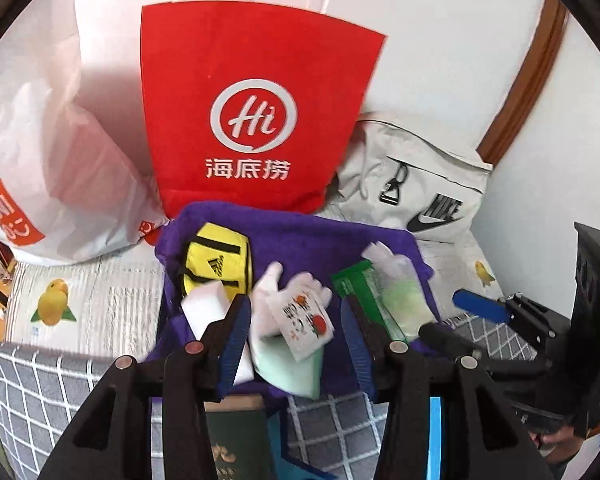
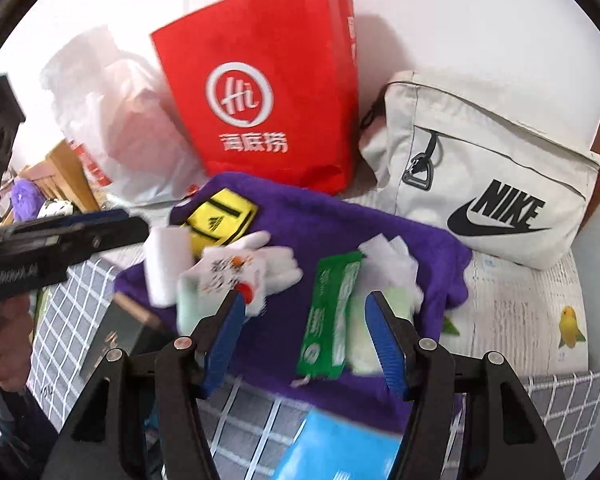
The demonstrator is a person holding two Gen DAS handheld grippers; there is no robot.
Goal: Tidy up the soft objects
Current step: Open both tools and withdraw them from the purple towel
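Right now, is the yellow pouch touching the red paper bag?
Apart. The right wrist view shows purple towel between the yellow pouch and the red paper bag.

Bright daylight, fisheye warp, motion blur

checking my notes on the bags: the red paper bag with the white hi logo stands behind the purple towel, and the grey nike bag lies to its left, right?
One detail is wrong: the grey fabric Nike bag lies to the right of the red paper bag with the white Hi logo, not its left. The red bag does stand behind the purple fluffy towel. The right wrist view shows this plainly.
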